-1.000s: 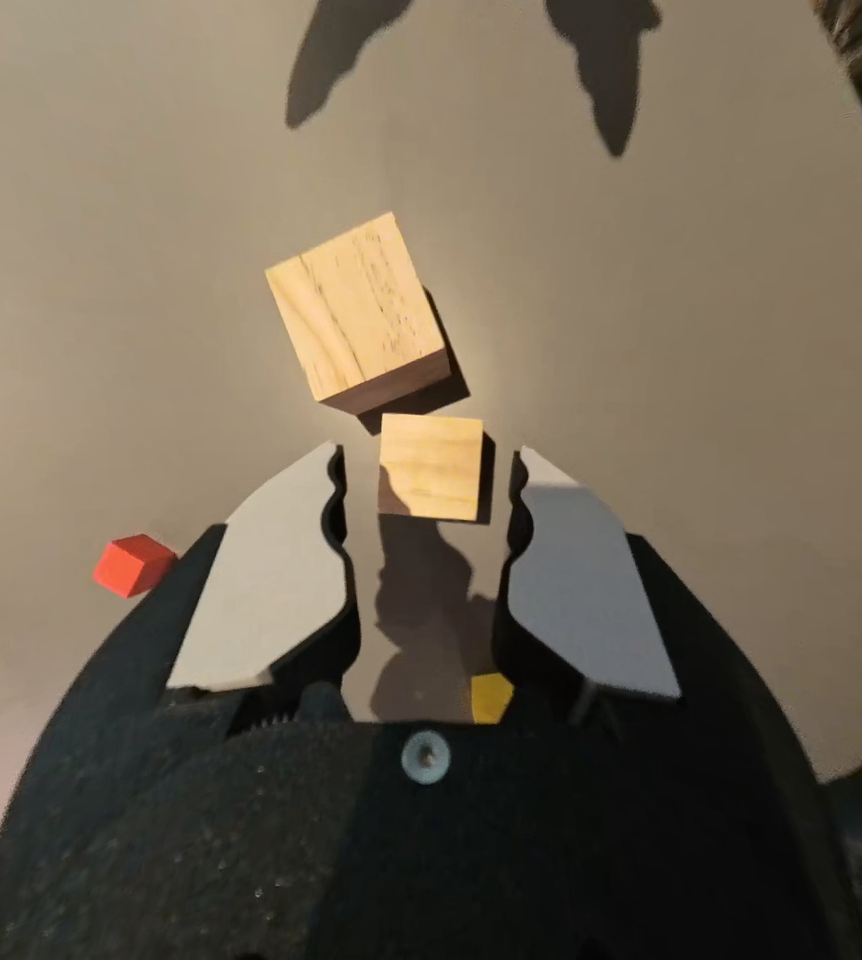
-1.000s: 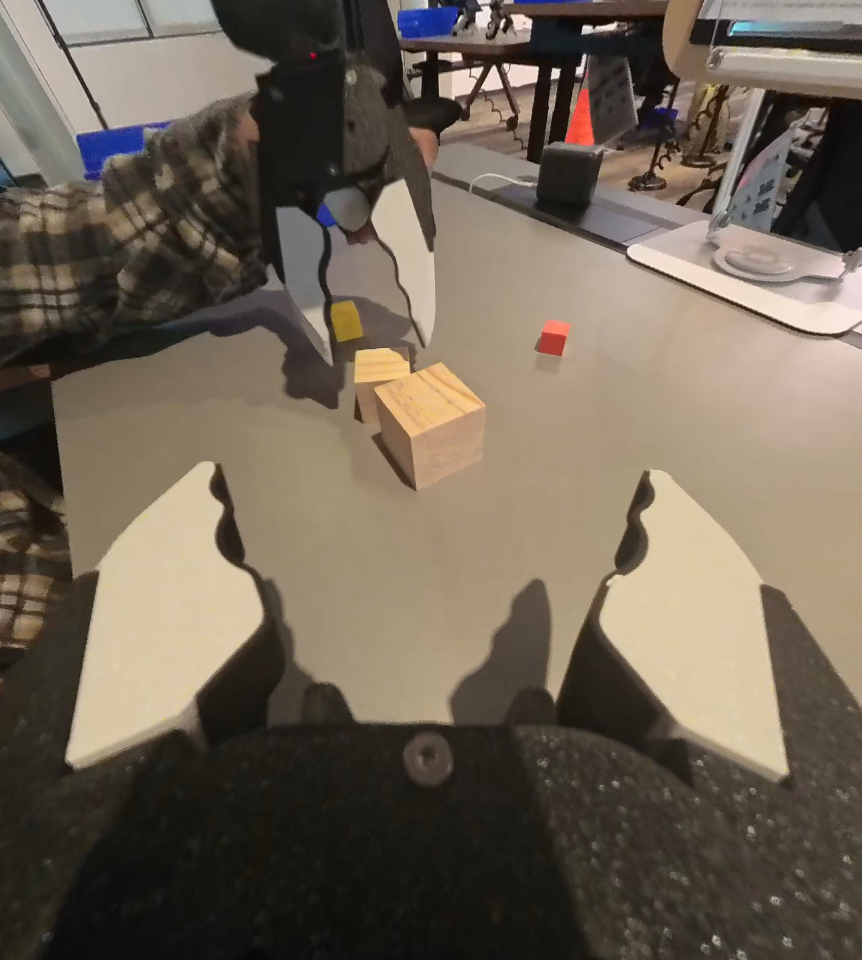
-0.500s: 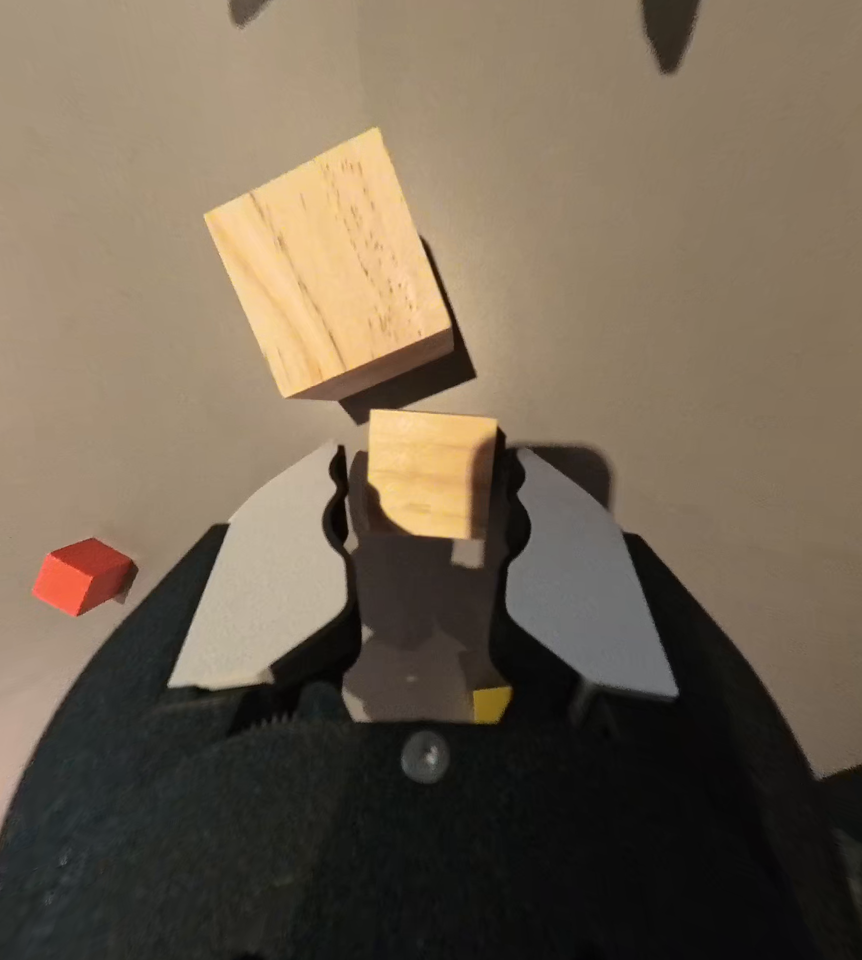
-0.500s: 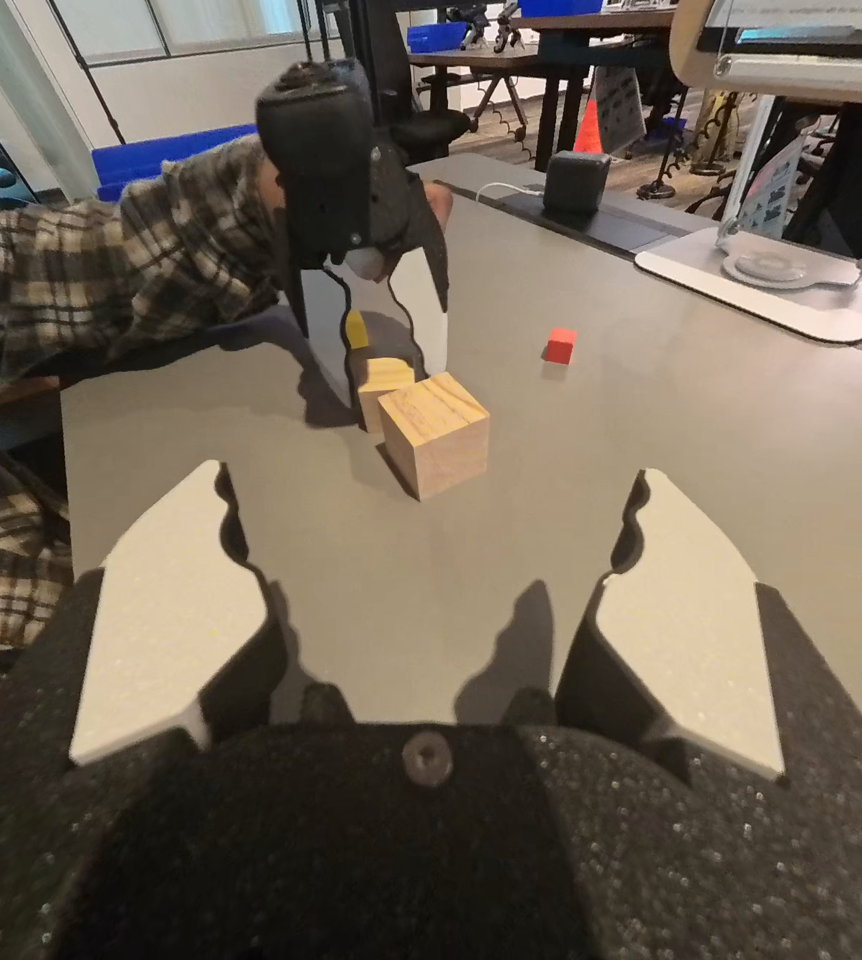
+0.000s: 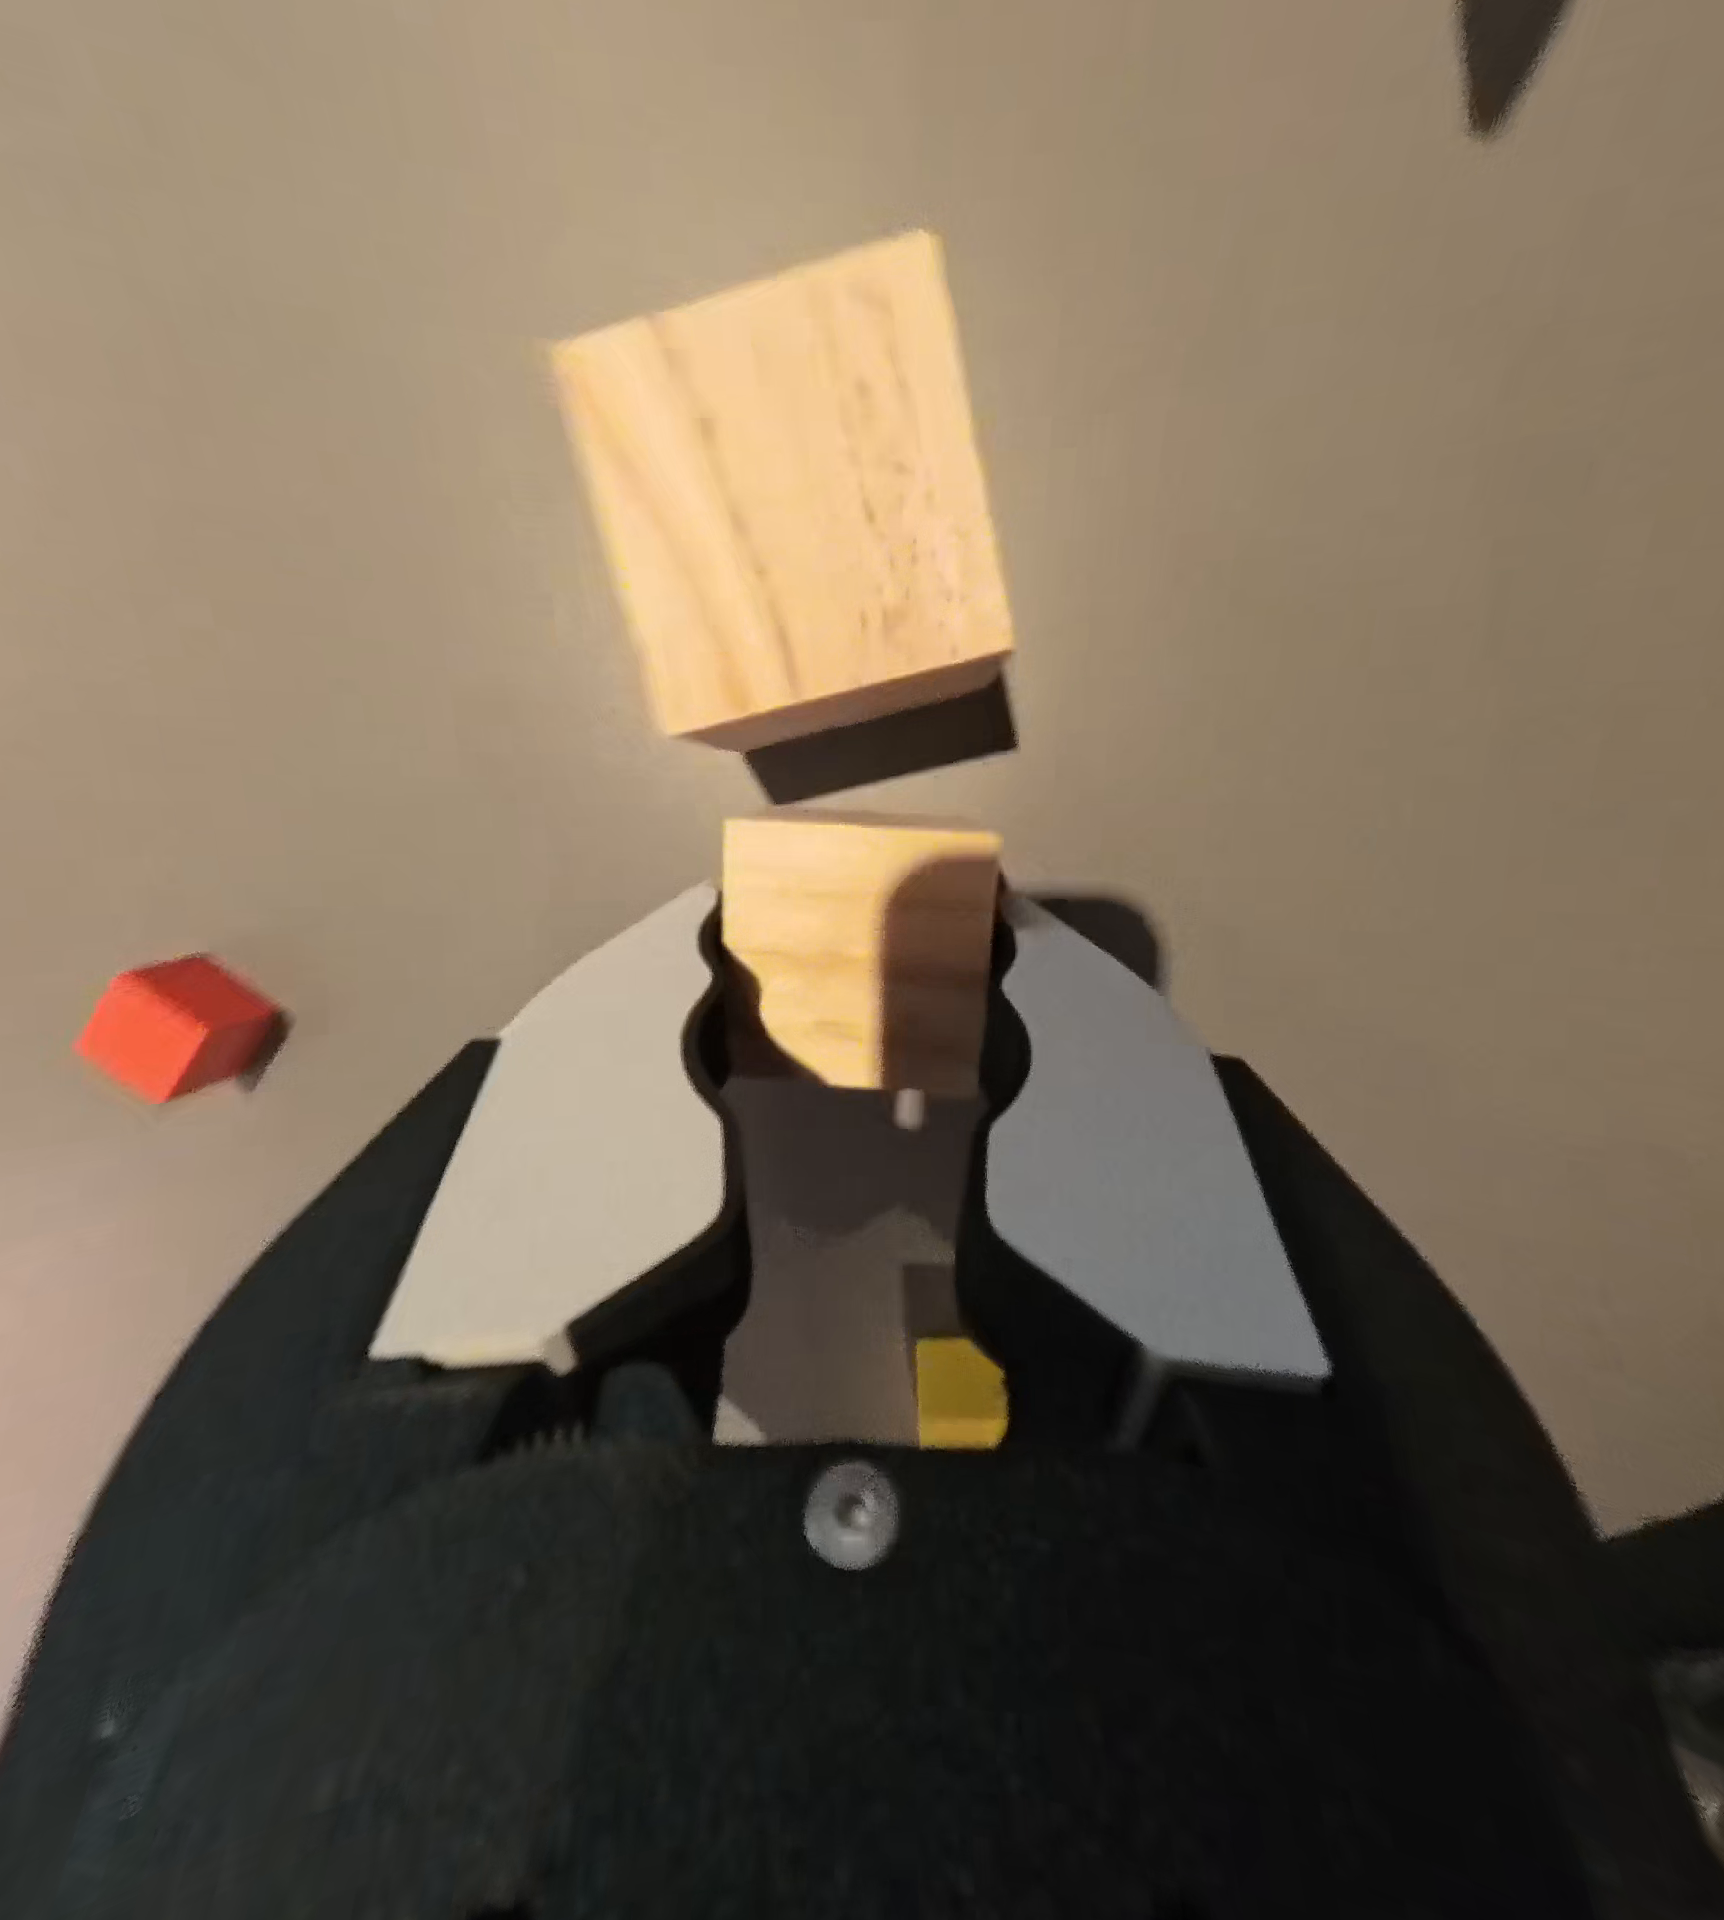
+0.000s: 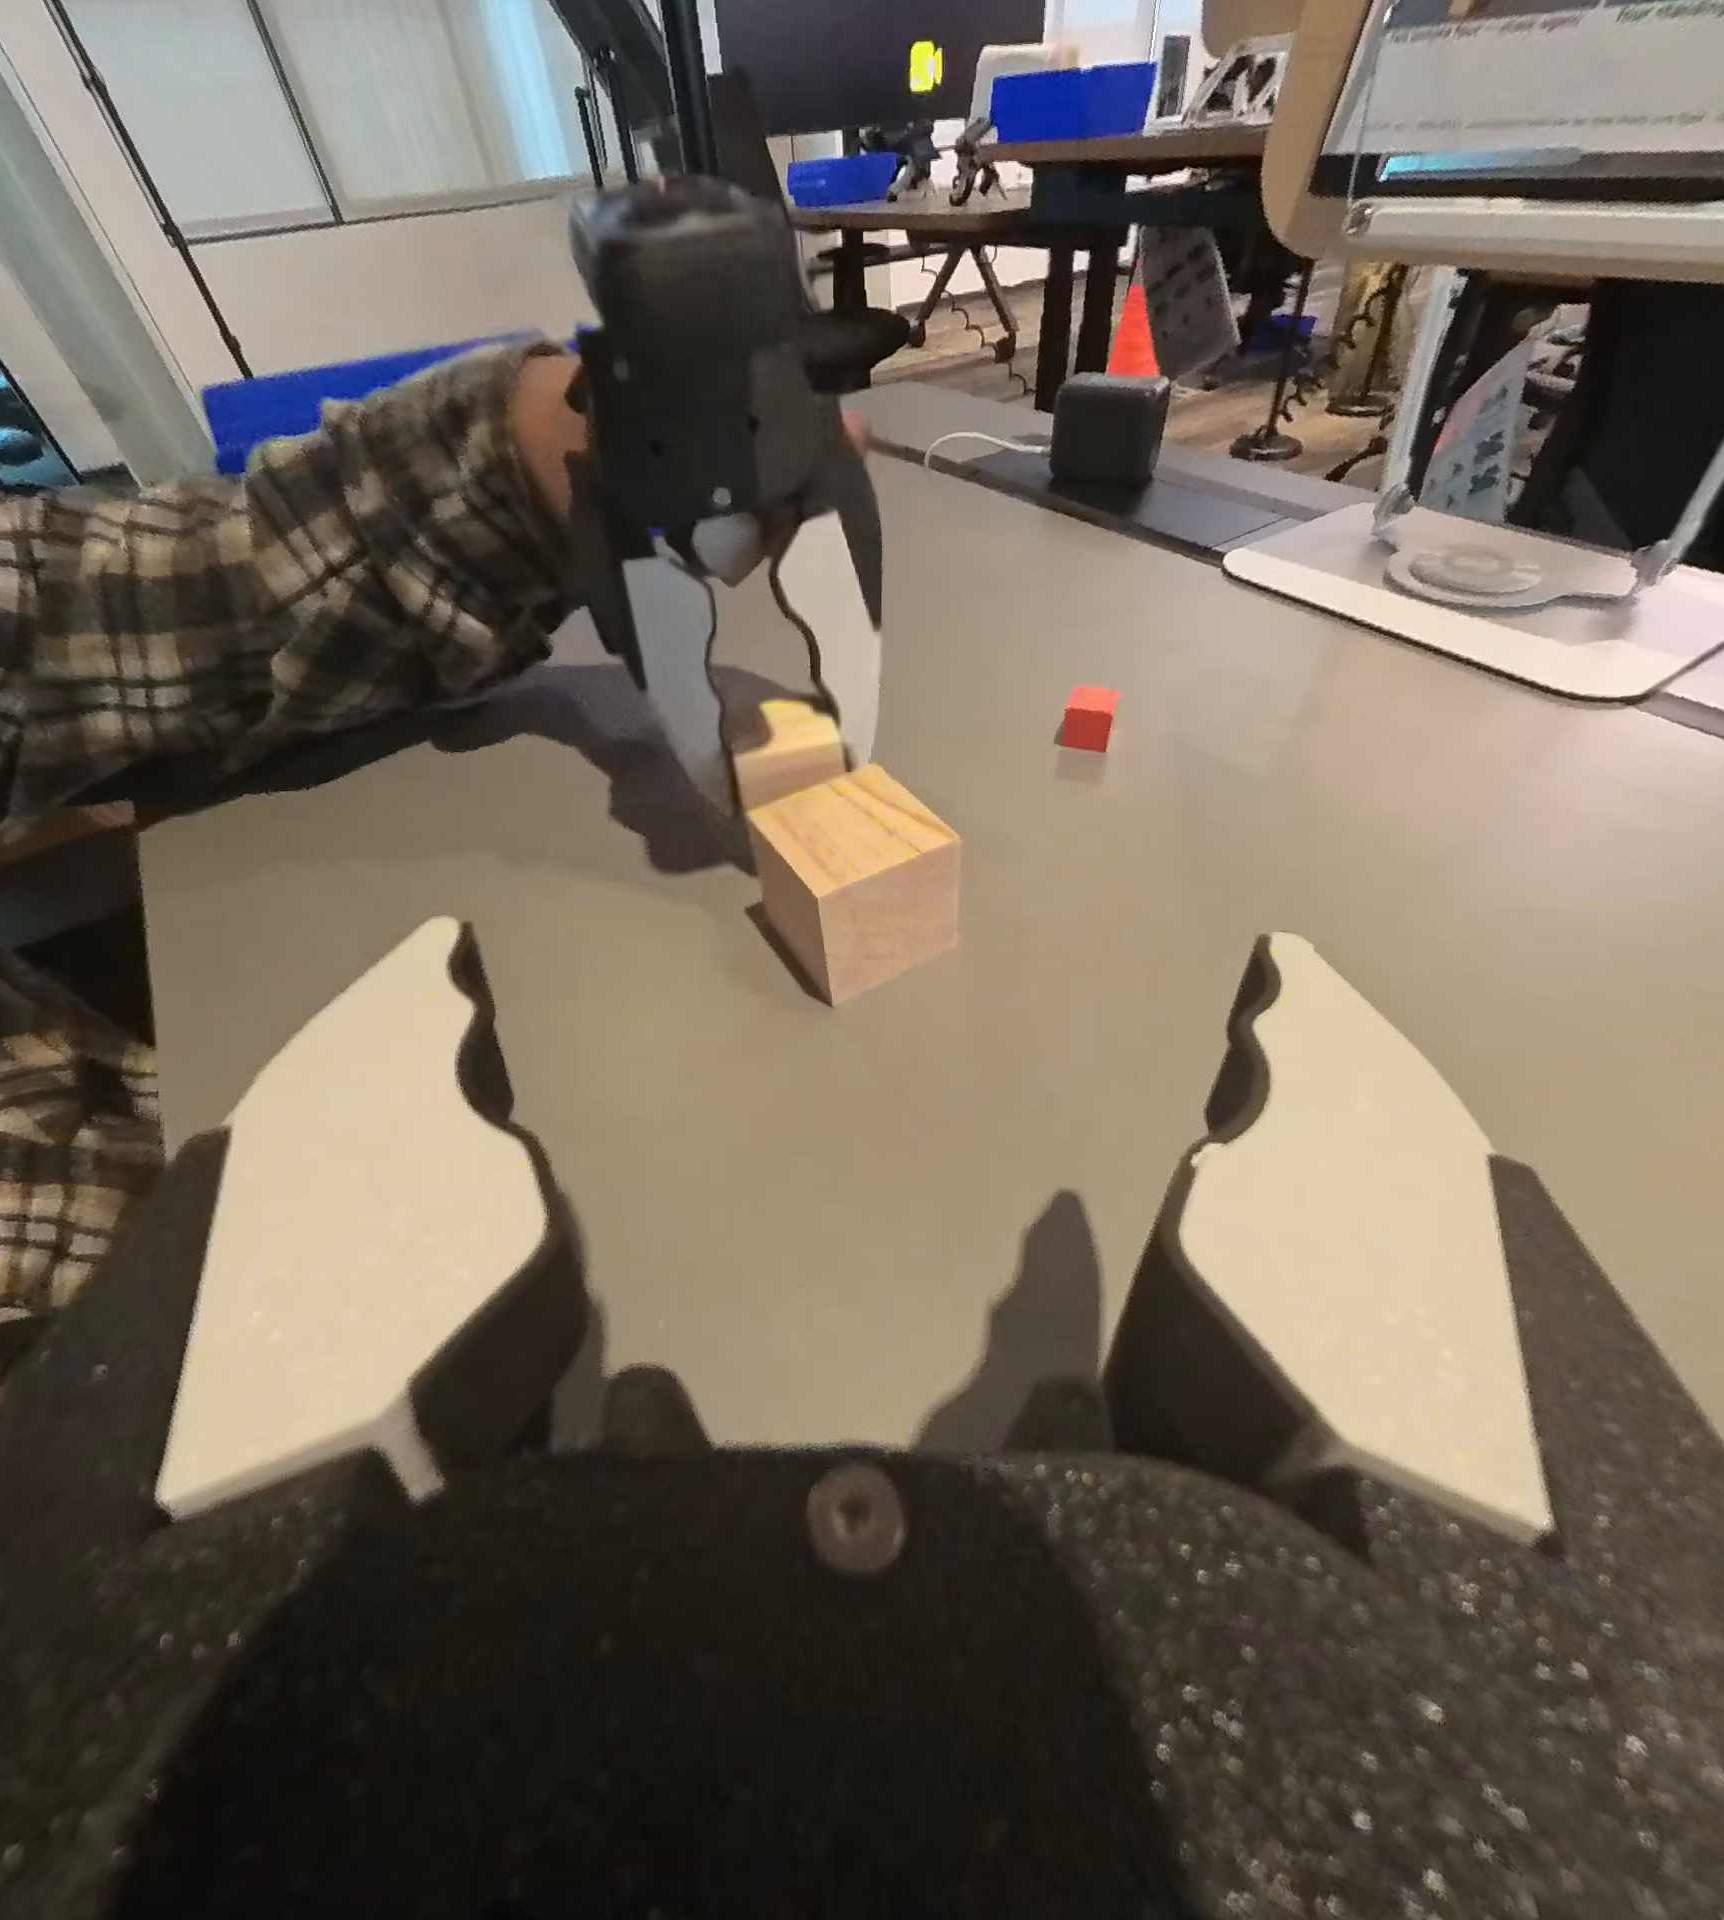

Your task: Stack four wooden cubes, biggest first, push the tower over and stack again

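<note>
— Blocks are seen on the grey table [image 6: 1357, 935]. Where is the big wooden block [image 6: 853, 888]?

— It is set flat on the table, near the middle. Everything else can be placed from it.

— And the middle-sized wooden block [image 5: 842, 951]?

— It is found just behind the big wooden block, on the side of the checked sleeve [image 6: 214, 592]. It is framed by the two fingers of the left gripper [image 5: 858, 914], one on each side. The fingers are brought in narrow around it and seem to press its sides. Whether it is lifted off the table cannot be told.

— Is the big wooden block touched by it?

— A thin gap with shadow is seen between them in the left wrist view, so they are very close, but touching cannot be told.

— Where is the red block [image 6: 1090, 717]?

— It is seen well apart from the big wooden block, off to one side, alone on the table.

— And the yellow block [image 5: 960, 1405]?

— It is seen farther behind the middle-sized block, down between the left gripper's fingers, on the table.

— What about the right gripper [image 6: 863, 997]?

— It is held above the table, in front of the big wooden block. Its fingers are spread wide, and nothing is held.
</note>
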Demonstrator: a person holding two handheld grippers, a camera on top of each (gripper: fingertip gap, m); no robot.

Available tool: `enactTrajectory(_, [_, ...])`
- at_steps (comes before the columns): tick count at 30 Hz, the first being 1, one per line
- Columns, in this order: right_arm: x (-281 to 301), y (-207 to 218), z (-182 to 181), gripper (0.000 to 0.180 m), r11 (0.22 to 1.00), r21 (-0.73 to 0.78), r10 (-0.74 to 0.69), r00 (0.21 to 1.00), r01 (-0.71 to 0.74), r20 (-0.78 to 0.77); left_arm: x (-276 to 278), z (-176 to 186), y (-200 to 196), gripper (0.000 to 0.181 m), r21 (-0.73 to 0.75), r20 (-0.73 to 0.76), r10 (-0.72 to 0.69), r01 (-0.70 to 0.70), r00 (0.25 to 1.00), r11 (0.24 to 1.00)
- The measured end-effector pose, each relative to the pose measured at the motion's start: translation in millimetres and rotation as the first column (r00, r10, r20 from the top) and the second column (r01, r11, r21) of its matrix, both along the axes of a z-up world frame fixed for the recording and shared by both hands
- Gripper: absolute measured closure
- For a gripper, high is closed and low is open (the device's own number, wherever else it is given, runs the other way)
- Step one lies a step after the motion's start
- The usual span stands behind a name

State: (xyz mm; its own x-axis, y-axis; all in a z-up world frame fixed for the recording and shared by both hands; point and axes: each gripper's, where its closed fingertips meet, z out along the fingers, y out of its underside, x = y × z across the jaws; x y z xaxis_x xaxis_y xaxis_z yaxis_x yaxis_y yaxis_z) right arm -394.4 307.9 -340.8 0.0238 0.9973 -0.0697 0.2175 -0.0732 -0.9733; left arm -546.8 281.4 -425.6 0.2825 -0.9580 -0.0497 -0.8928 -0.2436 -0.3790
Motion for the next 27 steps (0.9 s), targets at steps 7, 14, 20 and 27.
enactTrajectory(7, [11.6,3.0,-0.2,0.05,1.0,-0.013,-0.005,1.0,0.005,-0.01,-3.0,70.0,23.7,0.136,0.012,0.176,0.274,-0.28,0.945,0.96])
enactTrajectory(14, [23.8,5.0,2.0,0.052,0.999,-0.029,-0.022,0.999,0.021,-0.049,42.1,72.6,31.7,0.136,-0.035,0.173,0.325,-0.324,0.93,0.945])
enactTrajectory(20, [34.2,6.0,1.5,0.053,0.999,-0.034,-0.033,0.998,0.031,-0.059,48.9,53.6,30.4,0.136,-0.051,0.089,0.314,-0.311,0.945,0.949])
enactTrajectory(27, [31.7,6.1,-0.7,0.053,0.999,-0.039,-0.023,0.998,0.021,-0.06,52.6,40.4,28.3,0.135,-0.066,0.038,0.304,-0.301,0.952,0.951])
